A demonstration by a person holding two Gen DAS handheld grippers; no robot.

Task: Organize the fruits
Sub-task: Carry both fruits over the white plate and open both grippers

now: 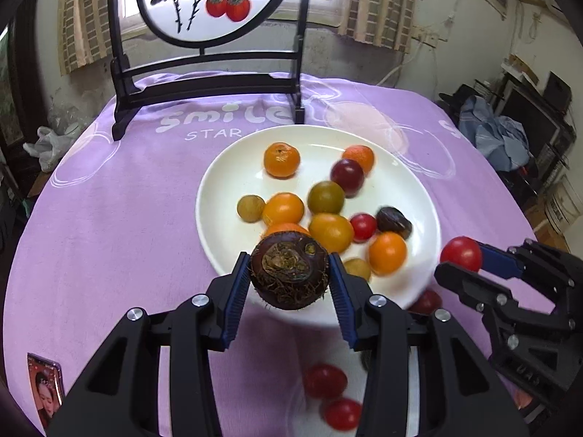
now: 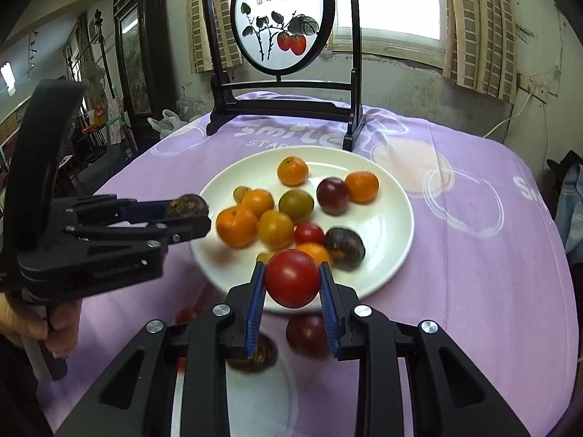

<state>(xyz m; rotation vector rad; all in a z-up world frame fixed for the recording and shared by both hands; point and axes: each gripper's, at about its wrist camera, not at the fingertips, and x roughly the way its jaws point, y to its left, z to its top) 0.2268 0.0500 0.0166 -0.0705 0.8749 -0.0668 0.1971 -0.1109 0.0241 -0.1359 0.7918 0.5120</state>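
Note:
My left gripper (image 1: 289, 278) is shut on a dark brown water chestnut (image 1: 289, 273), held above the near rim of a white plate (image 1: 226, 189). In the right wrist view that gripper (image 2: 189, 218) sits at the left with the chestnut (image 2: 187, 204) at its tips. My right gripper (image 2: 291, 284) is shut on a red tomato (image 2: 291, 277); from the left wrist view it (image 1: 461, 258) hangs at the plate's right edge with the tomato (image 1: 461, 253). The plate (image 2: 393, 196) holds several oranges, tomatoes and dark fruits.
A black-framed round painted screen (image 2: 282, 29) stands at the table's far side on the purple cloth (image 2: 473, 255). Red tomatoes (image 1: 324, 380) and a dark chestnut (image 2: 255, 358) lie below the grippers near a second white plate (image 2: 255, 400). A phone (image 1: 43, 388) lies at front left.

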